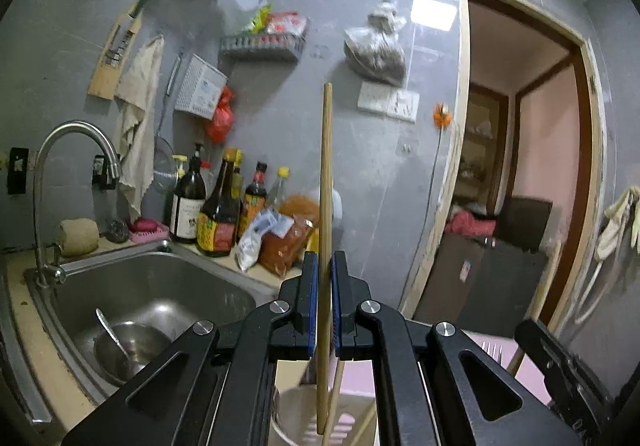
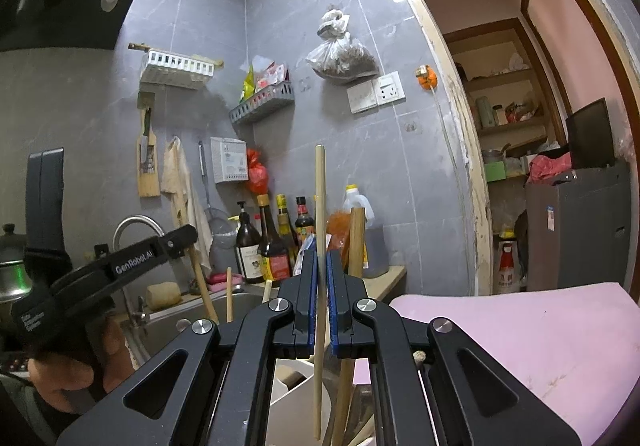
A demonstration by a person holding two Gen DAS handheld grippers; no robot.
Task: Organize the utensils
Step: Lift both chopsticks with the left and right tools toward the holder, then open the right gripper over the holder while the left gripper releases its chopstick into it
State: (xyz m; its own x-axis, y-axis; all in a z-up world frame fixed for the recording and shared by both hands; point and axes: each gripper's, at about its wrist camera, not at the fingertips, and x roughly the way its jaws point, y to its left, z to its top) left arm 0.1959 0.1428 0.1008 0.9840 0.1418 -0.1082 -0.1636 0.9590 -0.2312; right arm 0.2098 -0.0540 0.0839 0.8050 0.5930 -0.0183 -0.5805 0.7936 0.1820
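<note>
Left gripper (image 1: 324, 262) clamps an upright chopstick (image 1: 326, 166); right gripper (image 2: 319, 262) pinches another chopstick (image 2: 320, 198) above a white utensil holder (image 2: 298, 386), probably divided. Sauce bottles (image 1: 218, 222) crowd behind; sink (image 1: 160, 286) left.

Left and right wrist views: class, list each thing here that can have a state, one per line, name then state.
left gripper: shut on an upright chopstick
right gripper: shut on a thinner upright chopstick
utensil holder: below both grippers, holding utensils
faucet: no water running
sink: holds a steel bowl with a spoon in it
doorway: open
</note>
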